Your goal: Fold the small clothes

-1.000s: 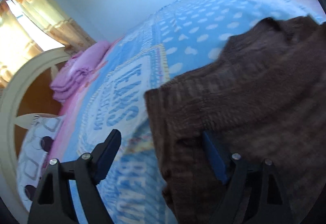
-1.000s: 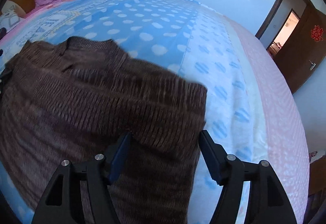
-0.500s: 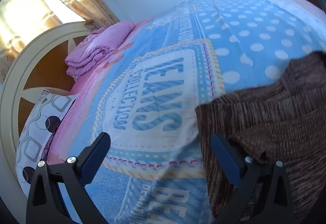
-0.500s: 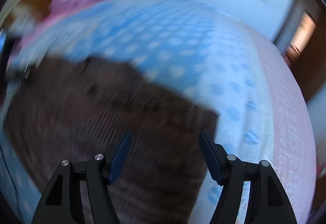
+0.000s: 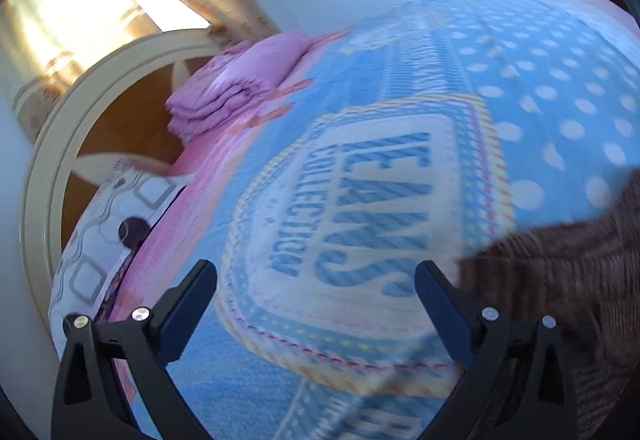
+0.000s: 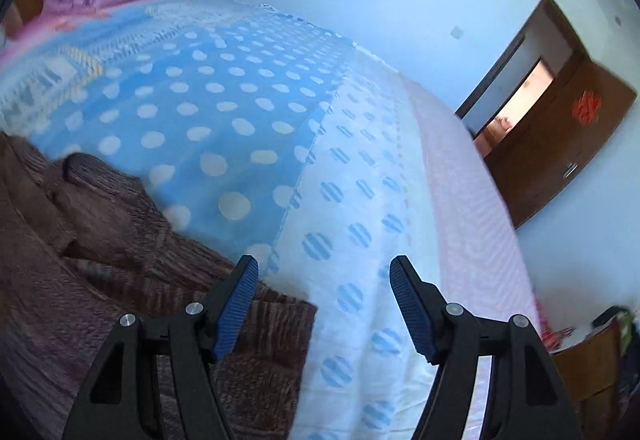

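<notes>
Left hand-held gripper (image 5: 316, 280) just opened wide, right hand-held gripper (image 6: 324, 276) half open, both empty, brown knit sweater (image 6: 100, 260) beside each on the bed (image 6: 240, 111).

Bed (image 6: 256, 107) with blue polka-dot blanket. Brown knit garment (image 6: 100, 240) lies near left; folded pink bedding (image 5: 240, 79) and patterned pillow (image 5: 100, 240) at far head end.

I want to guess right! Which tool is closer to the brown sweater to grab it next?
Probably the right tool: its left finger hangs over the brown sweater. The left tool is open over bare blanket, sweater off beside it.
</notes>
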### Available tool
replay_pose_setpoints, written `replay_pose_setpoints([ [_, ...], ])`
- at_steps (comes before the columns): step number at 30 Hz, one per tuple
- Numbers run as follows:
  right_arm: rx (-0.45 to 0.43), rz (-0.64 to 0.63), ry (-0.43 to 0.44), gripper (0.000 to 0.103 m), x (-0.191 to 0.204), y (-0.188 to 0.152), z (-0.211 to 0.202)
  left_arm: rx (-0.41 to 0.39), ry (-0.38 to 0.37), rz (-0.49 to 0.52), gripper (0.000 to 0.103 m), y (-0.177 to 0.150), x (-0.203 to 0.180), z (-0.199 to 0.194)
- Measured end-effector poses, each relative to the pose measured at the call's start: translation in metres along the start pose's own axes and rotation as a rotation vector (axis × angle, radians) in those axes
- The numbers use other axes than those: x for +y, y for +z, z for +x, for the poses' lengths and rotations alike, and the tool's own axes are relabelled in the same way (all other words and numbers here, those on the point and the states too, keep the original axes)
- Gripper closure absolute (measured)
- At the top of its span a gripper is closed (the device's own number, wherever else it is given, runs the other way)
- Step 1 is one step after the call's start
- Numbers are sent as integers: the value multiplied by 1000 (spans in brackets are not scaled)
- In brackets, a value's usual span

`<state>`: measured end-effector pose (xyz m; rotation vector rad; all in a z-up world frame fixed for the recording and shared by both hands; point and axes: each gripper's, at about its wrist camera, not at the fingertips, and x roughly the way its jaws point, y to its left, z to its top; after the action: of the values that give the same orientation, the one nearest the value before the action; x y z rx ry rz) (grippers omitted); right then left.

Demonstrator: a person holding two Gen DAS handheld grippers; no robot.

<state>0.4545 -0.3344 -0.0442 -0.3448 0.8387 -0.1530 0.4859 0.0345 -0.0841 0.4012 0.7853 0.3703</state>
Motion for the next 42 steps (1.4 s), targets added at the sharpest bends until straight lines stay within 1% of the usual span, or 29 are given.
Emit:
replay_pose_setpoints([
  [2, 28, -95, 98, 34, 16, -15, -6, 15, -9, -5, 1, -4, 6, 2],
  [3, 51, -157, 105, 34, 27, -19, -5, 12, -14, 6, 1, -9, 8, 1],
  [4, 72, -270, 91, 34, 40, -33, -7, 7, -18, 20, 1, -13, 7, -2],
  [5, 83, -373, 46, 34, 50, -47, -8, -8, -44, 53, 1, -21, 4, -8],
  [7, 109, -509, -30, 33, 62, -67, -1, -52, -87, 128, 1, -35, -7, -24],
  [9, 112, -578, -99, 32, 65, -75, 7, -115, -125, 247, 0, -53, -30, -42],
  [11, 93, -561, -154, 25, 61, -65, 14, -151, -136, 347, 0, -63, -55, -52],
  [12, 79, -518, -174, 24, 56, -54, 15, -169, -111, 389, 0, -66, -68, -55],
  [14, 44, -440, -230, 24, 42, -32, 21, -177, -54, 396, 0, -57, -84, -51],
  [16, 13, -337, -275, 24, 27, -10, 22, -168, -5, 350, 0, -39, -84, -42],
  [17, 2, -279, -275, 24, 18, -2, 19, -155, 34, 313, 0, -28, -80, -34],
  [18, -5, -234, -264, 23, 11, 2, 16, -116, 75, 256, 0, -16, -71, -23],
  [19, -10, -202, -253, 23, 5, 5, 15, -75, 80, 205, 0, -7, -61, -14],
  [21, -18, -160, -217, 23, -5, 2, 8, -19, 55, 129, 0, 0, -41, -4],
  [23, -18, -152, -217, 23, -9, -6, 11, -13, 64, 94, 0, -2, -26, 0],
  [24, -13, -152, -205, 23, -10, -10, 12, -17, 77, 92, 0, -5, -21, 1],
  [25, -12, -153, -165, 23, -9, -12, 9, -7, 98, 96, 0, -10, -17, 4],
  [27, -7, -185, -34, 23, 5, -23, -2, 8, 104, 96, 0, -19, -14, 6],
  [28, 7, -238, 30, 23, 19, -27, -4, -9, 102, 106, 0, -24, -15, -1],
  [29, 14, -288, 60, 23, 32, -33, -11, -40, 101, 135, 0, -28, -20, -9],
  [30, 12, -391, 63, 23, 55, -40, -15, -89, 94, 189, 0, -32, -31, -24],
  [32, 5, -523, 23, 23, 85, -48, -16, -168, 55, 280, 0, -40, -51, -51],
  [33, -9, -584, -13, 23, 102, -50, -13, -196, 20, 309, 0, -42, -59, -62],
  [34, -15, -599, -34, 23, 109, -49, -10, -218, -44, 354, 0, -47, -75, -76],
  [36, -11, -618, -78, 23, 119, -43, 0, -215, -120, 427, 0, -53, -104, -87],
  [37, -12, -621, -101, 23, 121, -38, 6, -209, -136, 457, 0, -56, -115, -88],
  [39, -16, -597, -127, 23, 117, -24, 12, -226, -106, 532, 0, -60, -142, -87],
  [40, -17, -570, -140, 23, 113, -15, 14, -253, -82, 533, 0, -57, -148, -87],
  [42, -29, -514, -157, 23, 101, 3, 15, -248, -64, 503, 0, -38, -149, -84],
])
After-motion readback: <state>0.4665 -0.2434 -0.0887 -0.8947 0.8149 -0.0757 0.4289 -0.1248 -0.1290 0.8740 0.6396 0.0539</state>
